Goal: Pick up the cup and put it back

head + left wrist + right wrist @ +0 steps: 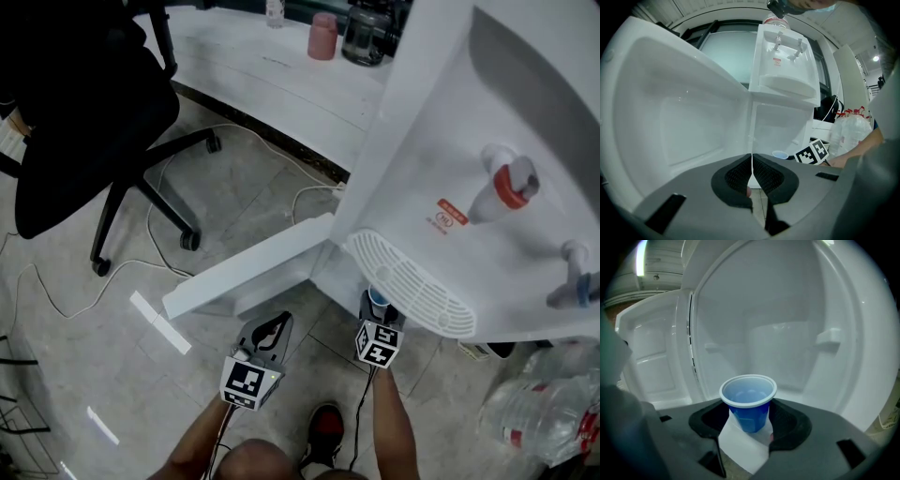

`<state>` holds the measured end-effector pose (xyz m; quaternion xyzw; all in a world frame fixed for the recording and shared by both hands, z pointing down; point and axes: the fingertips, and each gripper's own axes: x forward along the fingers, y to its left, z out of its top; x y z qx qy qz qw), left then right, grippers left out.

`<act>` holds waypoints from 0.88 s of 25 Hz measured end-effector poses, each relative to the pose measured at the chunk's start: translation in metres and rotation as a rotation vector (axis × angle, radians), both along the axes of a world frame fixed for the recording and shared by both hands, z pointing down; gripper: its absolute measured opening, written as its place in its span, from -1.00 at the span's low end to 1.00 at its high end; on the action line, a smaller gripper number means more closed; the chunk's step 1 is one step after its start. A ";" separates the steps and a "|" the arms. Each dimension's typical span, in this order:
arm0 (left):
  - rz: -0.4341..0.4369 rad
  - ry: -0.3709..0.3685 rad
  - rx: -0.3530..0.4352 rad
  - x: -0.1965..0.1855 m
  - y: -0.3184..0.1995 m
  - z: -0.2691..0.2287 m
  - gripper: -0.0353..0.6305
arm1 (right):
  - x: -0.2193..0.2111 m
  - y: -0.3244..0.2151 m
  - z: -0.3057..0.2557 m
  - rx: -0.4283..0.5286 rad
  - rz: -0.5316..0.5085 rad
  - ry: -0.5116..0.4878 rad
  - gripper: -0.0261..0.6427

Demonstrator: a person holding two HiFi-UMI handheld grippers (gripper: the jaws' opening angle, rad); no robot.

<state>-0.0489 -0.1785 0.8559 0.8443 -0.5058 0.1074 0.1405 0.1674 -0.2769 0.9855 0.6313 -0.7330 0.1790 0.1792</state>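
Note:
A small blue cup (749, 405) with a white rim stands upright at the front edge of the water dispenser's (441, 141) open lower cabinet. My right gripper (749, 422) has a pad against each side of it, just under the rim. From the head view the cup (378, 300) shows right at the tip of the right gripper (377, 307), under the drip grille. My left gripper (277, 325) hangs over the floor to the left, jaws shut and empty (751, 171). Its own view catches the cup (780, 154) from the side.
The white cabinet door (248, 267) stands swung open to the left. A black office chair (75, 112) and loose cables lie on the floor beyond. A counter (272, 75) at the back carries a pink cup (322, 37). Plastic bottles in a bag (544, 412) sit at the lower right.

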 end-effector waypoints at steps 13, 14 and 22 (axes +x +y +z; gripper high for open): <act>0.005 -0.001 0.057 0.003 0.011 -0.047 -0.80 | -0.014 0.034 -0.066 0.070 -0.112 0.021 -0.14; 0.007 -0.002 0.065 0.003 0.012 -0.052 -0.80 | -0.015 0.040 -0.073 0.072 -0.122 0.021 -0.14; 0.038 -0.017 0.112 0.006 0.026 -0.087 -0.81 | -0.014 0.081 -0.127 0.068 -0.156 0.002 -0.14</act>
